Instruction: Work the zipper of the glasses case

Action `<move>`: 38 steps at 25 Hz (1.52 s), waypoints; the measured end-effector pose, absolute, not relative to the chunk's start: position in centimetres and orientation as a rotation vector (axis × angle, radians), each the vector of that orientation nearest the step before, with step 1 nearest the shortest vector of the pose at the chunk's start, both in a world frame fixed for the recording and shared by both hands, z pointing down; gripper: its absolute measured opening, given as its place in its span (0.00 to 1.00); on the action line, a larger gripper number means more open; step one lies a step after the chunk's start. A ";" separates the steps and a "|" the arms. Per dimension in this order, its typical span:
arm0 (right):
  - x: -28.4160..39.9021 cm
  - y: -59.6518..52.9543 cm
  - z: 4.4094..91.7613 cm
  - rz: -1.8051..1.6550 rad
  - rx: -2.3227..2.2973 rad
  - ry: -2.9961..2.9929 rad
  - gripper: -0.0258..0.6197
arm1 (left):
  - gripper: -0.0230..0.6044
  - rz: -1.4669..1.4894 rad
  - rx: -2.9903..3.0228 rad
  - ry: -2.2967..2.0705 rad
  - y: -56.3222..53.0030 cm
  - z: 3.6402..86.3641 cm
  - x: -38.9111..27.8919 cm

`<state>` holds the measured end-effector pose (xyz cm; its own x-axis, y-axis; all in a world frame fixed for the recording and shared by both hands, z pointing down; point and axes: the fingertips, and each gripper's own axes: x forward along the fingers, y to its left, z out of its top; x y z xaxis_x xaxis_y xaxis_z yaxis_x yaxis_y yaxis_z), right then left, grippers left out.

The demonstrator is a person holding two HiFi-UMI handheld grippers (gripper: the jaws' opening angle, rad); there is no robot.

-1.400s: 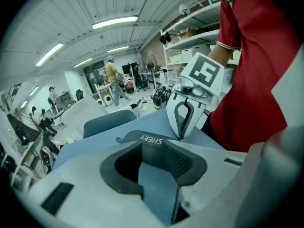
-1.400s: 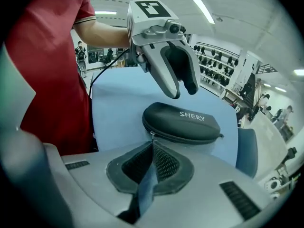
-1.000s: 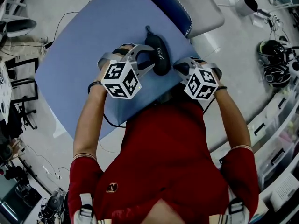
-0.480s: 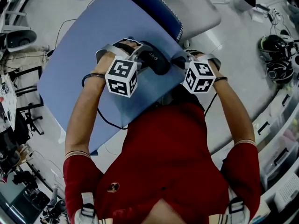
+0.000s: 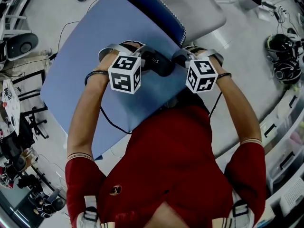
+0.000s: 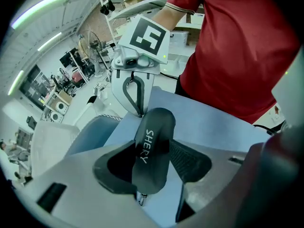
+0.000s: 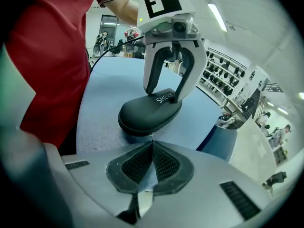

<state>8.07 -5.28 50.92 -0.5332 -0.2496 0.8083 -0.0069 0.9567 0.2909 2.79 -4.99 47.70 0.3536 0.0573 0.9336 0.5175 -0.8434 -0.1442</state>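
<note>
case: black glasses case (image 7: 147, 113) lies flat on the blue tabletop (image 5: 90, 61), near my edge, between both grippers, closed as far as I see
left gripper (image 6: 152, 165): fingers wide, have just been opening; the case sits between them, and I judge neither pad is pressing on it
left fingers (image 6: 190, 160): come down over the case end farthest from the right gripper, one finger each side of the shell
right gripper (image 7: 152, 148): fingers fully together, aimed at the near end of the case
tab: small metal tab (image 7: 151, 135) hangs off that end, just in front of my closed fingertips; can't tell if it touches them, or if it's the zipper pull
step (my read): brace with the left, take the pull with the right; zipper not yet worked
do it well, left: close across the hard shell, clear of the seam, firm enough that the case can't slide
do it well, right: open a little, go in low, pinch the tab flat between the pads, not at the tips
do it well, pull: drag along the seam line, level with the tabletop, follow the curve round the end
risk: thin tab slips out; the case pivots if braced at one end only
</note>
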 end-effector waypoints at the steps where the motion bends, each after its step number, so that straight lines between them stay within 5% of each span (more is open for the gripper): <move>1: 7.9 -5.4 50.9 -0.312 0.178 -2.114 0.04 | 0.36 -1.507 -2.208 -0.522 -5.0 47.7 2.7; 38: 6.9 1.1 50.6 0.110 0.546 -2.152 0.04 | 0.37 -1.483 -2.333 -0.510 -5.4 48.2 2.9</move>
<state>6.91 1.11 50.56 -0.5101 -0.3428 0.7889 -0.4214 0.8991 0.1182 2.88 -5.42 48.19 0.3945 0.1219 0.9108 0.4643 -0.8818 -0.0831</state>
